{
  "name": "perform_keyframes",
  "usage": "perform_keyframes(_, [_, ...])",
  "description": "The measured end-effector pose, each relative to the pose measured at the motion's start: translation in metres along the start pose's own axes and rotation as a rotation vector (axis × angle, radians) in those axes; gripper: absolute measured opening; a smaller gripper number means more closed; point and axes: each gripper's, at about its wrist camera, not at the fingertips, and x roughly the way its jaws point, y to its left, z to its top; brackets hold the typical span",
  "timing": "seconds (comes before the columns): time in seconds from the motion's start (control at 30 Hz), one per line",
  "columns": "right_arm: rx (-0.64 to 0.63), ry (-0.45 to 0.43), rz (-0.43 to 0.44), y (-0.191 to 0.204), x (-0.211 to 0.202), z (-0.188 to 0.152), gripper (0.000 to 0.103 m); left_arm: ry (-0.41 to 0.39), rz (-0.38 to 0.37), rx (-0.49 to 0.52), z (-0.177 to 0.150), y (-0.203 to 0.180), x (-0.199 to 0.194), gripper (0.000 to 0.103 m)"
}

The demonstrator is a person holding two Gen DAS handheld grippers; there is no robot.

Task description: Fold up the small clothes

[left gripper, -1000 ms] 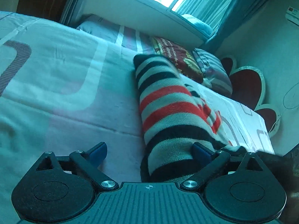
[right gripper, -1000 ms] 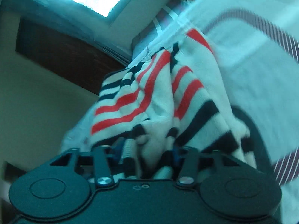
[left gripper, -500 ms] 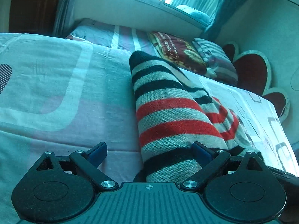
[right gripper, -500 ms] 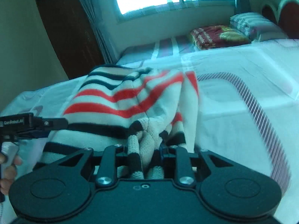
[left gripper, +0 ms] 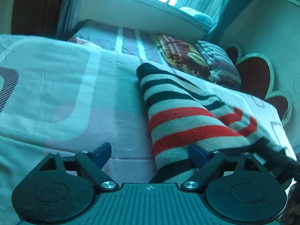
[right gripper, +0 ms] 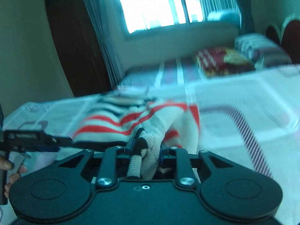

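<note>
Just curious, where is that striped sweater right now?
The striped sweater lies on the bed, right of centre in the left wrist view, one end bunched in the right tool.

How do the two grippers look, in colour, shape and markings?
Both are matte black. The left gripper has two round side housings, angled link bars with silver screws, blue finger pads, and a ribbed centre plate bearing a small crosshair mark. The right gripper has the same build, but its centre plate looks smooth.

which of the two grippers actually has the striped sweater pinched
The right gripper: its jaws are clamped on a bunch of the striped sweater. The left gripper stands wide open.
</note>
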Motion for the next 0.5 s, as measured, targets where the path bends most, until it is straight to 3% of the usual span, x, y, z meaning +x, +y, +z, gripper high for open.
perform_keyframes(0.07, [0.01,0.016,-0.039,-0.008,0.006,-0.003,0.023,0.009,-0.023,-0.004,-0.002,-0.004,0.006,0.089])
perform_keyframes(0.13, [0.054,0.13,-0.053,-0.022,0.036,-0.011,0.024,0.037,-0.023,-0.016,-0.004,-0.004,0.016,0.09])
perform_keyframes(0.37, [0.145,0.118,0.005,-0.035,0.036,-0.007,0.032,0.028,-0.016,-0.002,-0.003,-0.004,0.007,0.091])
perform_keyframes(0.5, [0.237,0.134,0.047,-0.046,0.04,-0.004,0.036,-0.006,-0.059,-0.008,-0.012,-0.004,-0.015,0.091])
